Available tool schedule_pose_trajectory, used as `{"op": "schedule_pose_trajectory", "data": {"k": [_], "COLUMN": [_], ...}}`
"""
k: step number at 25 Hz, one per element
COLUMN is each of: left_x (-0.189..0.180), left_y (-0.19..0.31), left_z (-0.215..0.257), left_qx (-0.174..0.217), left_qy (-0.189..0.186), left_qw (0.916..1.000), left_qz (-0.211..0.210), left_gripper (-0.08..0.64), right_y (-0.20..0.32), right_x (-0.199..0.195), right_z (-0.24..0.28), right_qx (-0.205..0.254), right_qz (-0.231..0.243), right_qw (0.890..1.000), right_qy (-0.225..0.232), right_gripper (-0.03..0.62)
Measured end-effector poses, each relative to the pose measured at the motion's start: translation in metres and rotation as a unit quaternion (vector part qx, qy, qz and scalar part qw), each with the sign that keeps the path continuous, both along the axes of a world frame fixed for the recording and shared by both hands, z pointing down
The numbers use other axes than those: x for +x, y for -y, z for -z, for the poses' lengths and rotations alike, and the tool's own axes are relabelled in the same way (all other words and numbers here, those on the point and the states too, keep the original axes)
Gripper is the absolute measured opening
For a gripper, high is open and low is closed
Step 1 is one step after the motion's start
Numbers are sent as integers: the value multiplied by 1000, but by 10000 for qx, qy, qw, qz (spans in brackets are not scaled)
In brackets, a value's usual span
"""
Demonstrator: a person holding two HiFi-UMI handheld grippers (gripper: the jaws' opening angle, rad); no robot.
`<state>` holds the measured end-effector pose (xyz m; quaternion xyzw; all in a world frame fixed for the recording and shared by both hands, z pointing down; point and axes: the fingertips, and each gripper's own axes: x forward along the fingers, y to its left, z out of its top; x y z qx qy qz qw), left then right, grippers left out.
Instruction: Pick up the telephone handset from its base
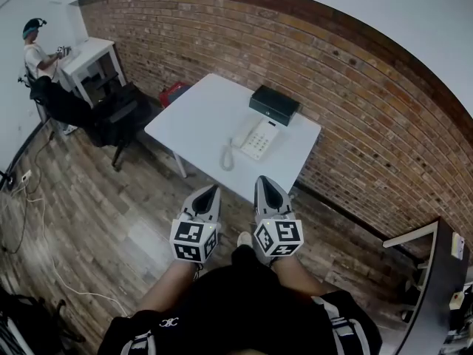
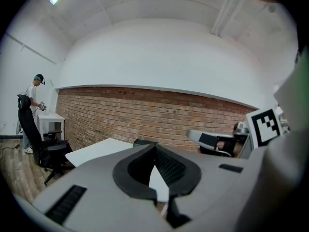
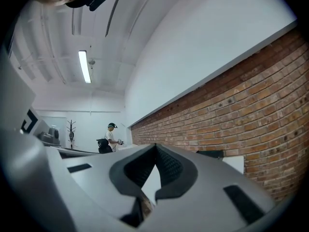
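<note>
Head view: handset [image 1: 242, 134] lies on its base [image 1: 261, 140] on the table [image 1: 194, 117], well beyond the left gripper [image 1: 213, 191] and right gripper [image 1: 264, 181], both with jaws pressed together on nothing.

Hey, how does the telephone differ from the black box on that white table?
The telephone is white, while the black box is dark all over. The telephone lies nearer the table's front edge, and the black box sits behind it, closer to the brick wall. The telephone has a coiled cord looping beside it, whereas the black box shows no cord. Both rest close together on the white table.
</note>
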<state>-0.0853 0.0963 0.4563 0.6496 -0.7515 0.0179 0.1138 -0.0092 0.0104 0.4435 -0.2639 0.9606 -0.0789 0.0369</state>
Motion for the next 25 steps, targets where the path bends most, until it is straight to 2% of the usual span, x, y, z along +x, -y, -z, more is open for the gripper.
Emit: {"op": "schedule_pose_trajectory", "data": {"k": [16, 25], "left_x": [-53, -67], "left_y": [133, 206], "left_z": [1, -7], "left_qx": [-277, -460], "left_qy": [16, 68], "left_qw": [9996, 9989], "left_qz": [-86, -50], "left_gripper": [2, 2], "right_y": [130, 201], "right_x": [-50, -55], "right_z": [5, -1], "right_qx": [-62, -185], "right_qz": [-95, -113], "right_qw": [9999, 9997], "right_qy": [-78, -98], "right_gripper": [-3, -3]}}
